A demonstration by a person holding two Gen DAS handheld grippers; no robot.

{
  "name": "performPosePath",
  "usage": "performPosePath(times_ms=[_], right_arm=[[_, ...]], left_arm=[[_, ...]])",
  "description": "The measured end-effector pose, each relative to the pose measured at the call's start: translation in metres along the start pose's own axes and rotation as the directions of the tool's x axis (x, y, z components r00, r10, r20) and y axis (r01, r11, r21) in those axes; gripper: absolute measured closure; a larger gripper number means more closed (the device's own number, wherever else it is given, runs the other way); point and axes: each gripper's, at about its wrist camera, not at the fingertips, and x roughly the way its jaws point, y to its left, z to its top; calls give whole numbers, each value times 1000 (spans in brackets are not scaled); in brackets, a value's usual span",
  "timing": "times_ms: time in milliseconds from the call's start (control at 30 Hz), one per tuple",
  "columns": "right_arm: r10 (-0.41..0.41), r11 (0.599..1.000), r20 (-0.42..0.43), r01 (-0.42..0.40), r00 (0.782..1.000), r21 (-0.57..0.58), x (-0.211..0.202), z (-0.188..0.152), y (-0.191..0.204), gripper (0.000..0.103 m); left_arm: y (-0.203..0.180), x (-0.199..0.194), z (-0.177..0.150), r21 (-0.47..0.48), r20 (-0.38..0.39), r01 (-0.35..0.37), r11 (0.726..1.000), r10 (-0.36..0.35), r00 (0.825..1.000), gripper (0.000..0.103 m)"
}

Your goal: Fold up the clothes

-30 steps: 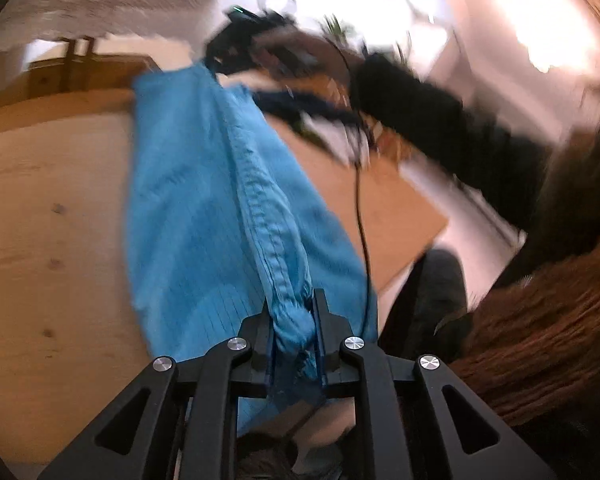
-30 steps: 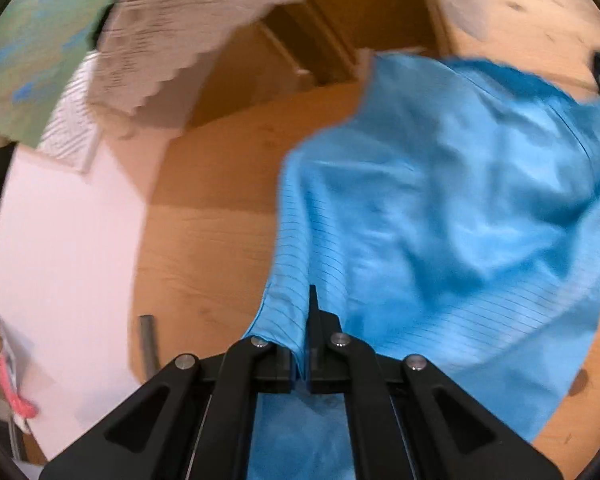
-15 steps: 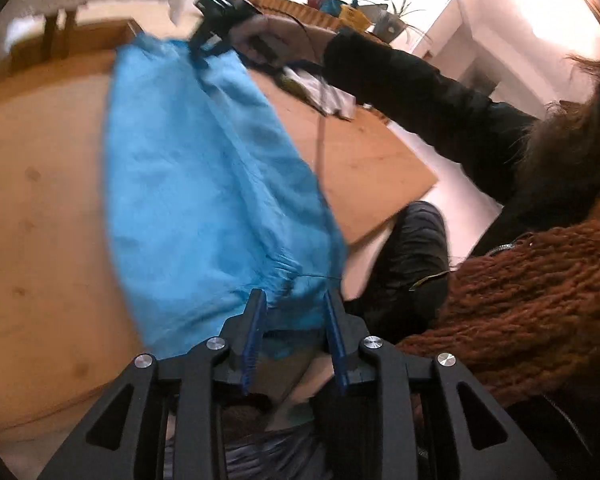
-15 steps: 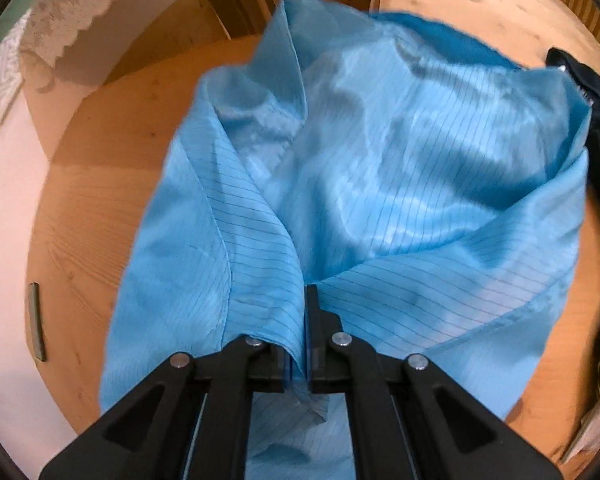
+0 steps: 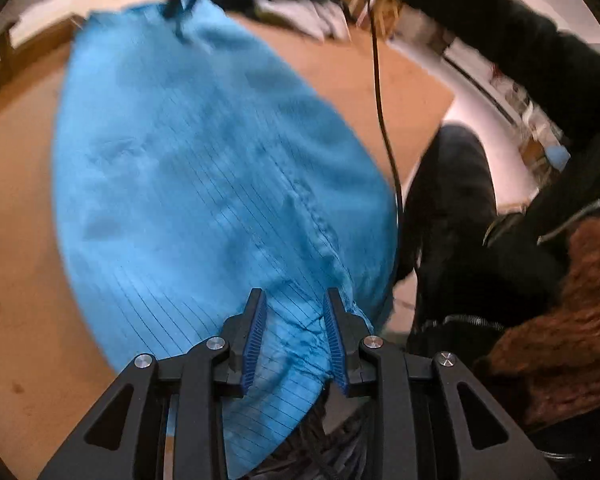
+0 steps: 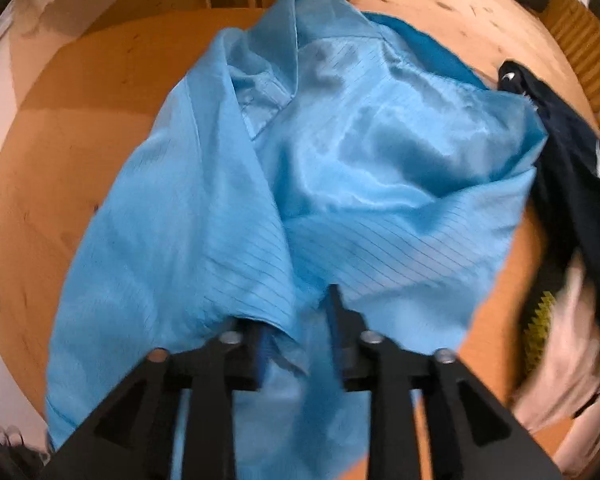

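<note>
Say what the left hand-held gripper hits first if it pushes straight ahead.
Most likely the blue pinstriped garment: the left hand-held gripper is open with that cloth lying between and beyond its fingers, spread over the wooden table. Depth is unclear, so contact may be immediate.

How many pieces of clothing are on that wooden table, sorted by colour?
Blue: 1, the striped blue garment spread across the table
Dark navy: 1, a dark garment at the right edge
White: 1, a pale crumpled piece beside it, blurred
Total: 3
</note>
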Motion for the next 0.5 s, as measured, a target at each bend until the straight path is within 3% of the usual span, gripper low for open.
performPosePath(times_ms=[33,167,200,367,500], right_arm=[[0,1000,10,1,1000,-9,-8,-4,-3,59],[-2,999,51,4,999,-47,-38,-18,-13,52],[-25,1000,66,25,997,-4,-38,-17,-23,52],[-45,997,-16,46,999,62,7,-32,-41,52],[-108,993,-60,111,992,49,47,-18,-49,52]], left_arm=[[0,2,-2,0,-5,12,1000,-12,1000,76],[0,2,-5,0,-18,40,999,-40,999,76],[0,2,-5,3,-21,42,999,-42,999,76],[3,5,-2,-19,-19,84,996,-85,996,75],[-5,11,1,-59,-26,143,988,-145,989,74]])
